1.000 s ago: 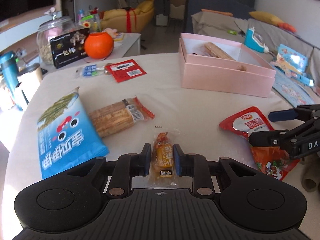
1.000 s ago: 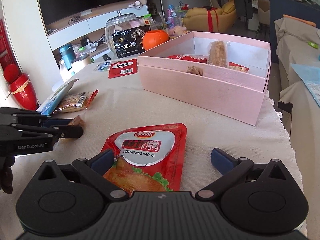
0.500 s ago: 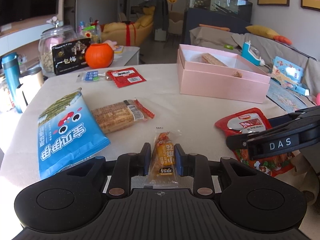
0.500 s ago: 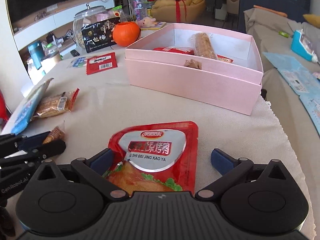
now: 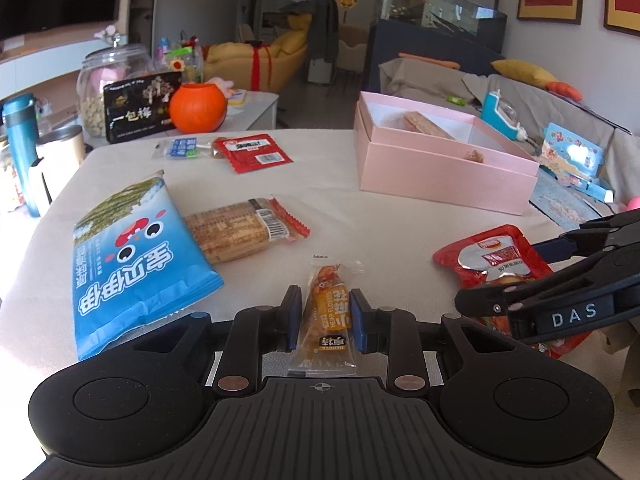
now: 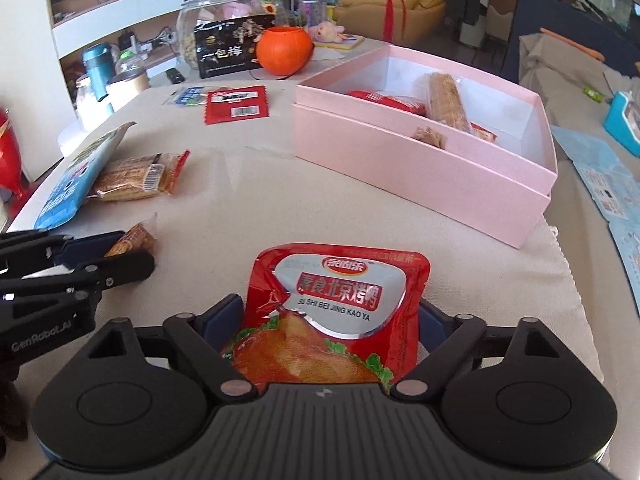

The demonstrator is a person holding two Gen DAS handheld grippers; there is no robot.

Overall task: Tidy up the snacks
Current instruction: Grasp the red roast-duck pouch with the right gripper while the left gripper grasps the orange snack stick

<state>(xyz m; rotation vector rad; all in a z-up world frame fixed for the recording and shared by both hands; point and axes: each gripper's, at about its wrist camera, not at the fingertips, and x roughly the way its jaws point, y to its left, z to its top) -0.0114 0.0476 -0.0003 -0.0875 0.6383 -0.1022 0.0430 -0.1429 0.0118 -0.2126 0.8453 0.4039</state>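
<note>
My left gripper [image 5: 324, 300] is shut on a small orange snack packet [image 5: 326, 328] that lies low over the cream tablecloth. A red roast-duck pouch [image 6: 340, 280] sits between the pads of my right gripper [image 6: 332, 316], whose jaws are closing on its two sides; its left edge is crumpled. In the left wrist view that pouch [image 5: 492, 256] lies at the right under the right gripper [image 5: 500, 276]. The pink box [image 6: 400, 168] stands open beyond it, holding a cracker pack and red packets.
A big blue bag [image 5: 132, 264], a cracker pack [image 5: 240, 232], a red flat packet [image 5: 252, 154] and a small blue packet [image 5: 182, 148] lie on the table. An orange pumpkin pot [image 5: 197, 107], a black box [image 5: 140, 108] and a glass jar [image 5: 104, 80] stand behind.
The right gripper's jaws have narrowed from wide open onto the red pouch, and it has shifted closer to it. The left gripper still grips the orange packet and has barely moved.
</note>
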